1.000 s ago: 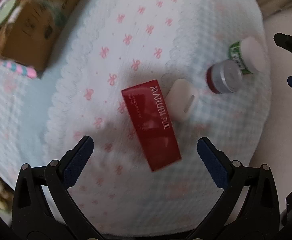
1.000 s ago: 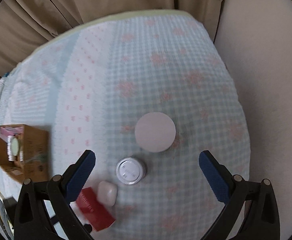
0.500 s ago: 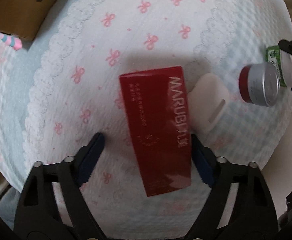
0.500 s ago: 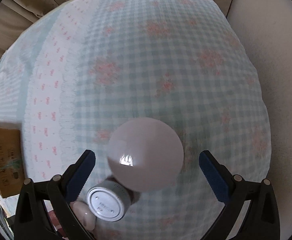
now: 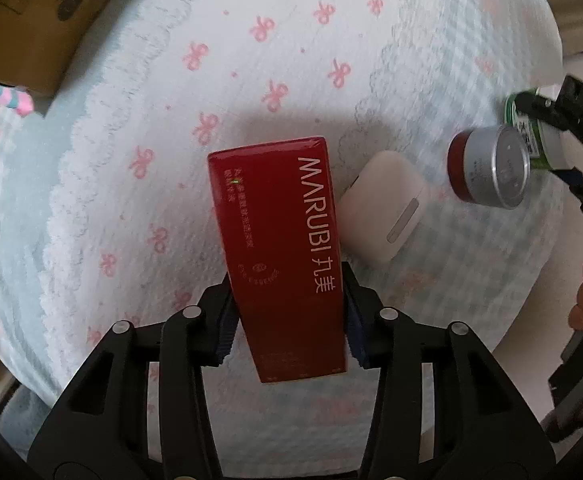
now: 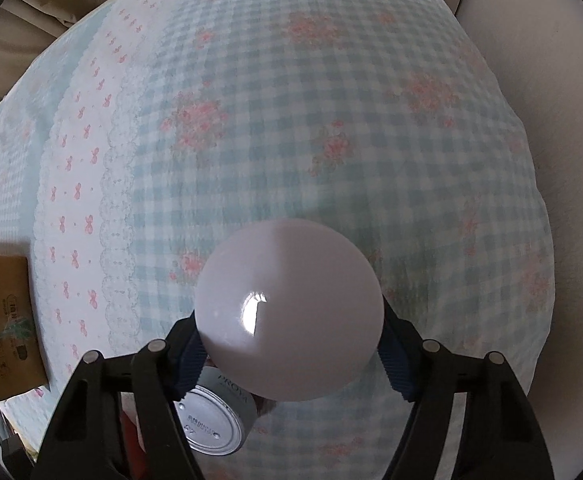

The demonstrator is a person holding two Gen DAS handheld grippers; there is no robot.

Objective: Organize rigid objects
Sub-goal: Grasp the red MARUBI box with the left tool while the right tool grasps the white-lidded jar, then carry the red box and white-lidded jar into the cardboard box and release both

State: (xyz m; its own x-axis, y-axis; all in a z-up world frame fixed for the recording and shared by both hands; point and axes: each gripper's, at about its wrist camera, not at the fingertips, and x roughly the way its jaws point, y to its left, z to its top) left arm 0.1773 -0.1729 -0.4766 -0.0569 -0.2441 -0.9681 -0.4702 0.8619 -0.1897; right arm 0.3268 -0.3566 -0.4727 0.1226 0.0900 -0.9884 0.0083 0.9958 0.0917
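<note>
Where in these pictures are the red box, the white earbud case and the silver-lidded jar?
red box (image 5: 279, 248), left wrist view, on its printed top face.
white earbud case (image 5: 387, 208), left wrist view, on the middle of its lid.
silver-lidded jar (image 5: 507, 172), left wrist view, on its round silver lid.

Silver jar (image 6: 215, 416) (crowding) right tool (image 6: 291, 354)

Left tongs (image 5: 287, 320) and right tongs (image 6: 291, 354) both clamped closed.

Soft, dim daylight, a window glare spot on the white lid (image 6: 289, 316) between the right tool's fingers, a soft shadow around the red box (image 5: 279, 248), and fisheye-bent, dark-vignetted, slightly blurred edges.
</note>
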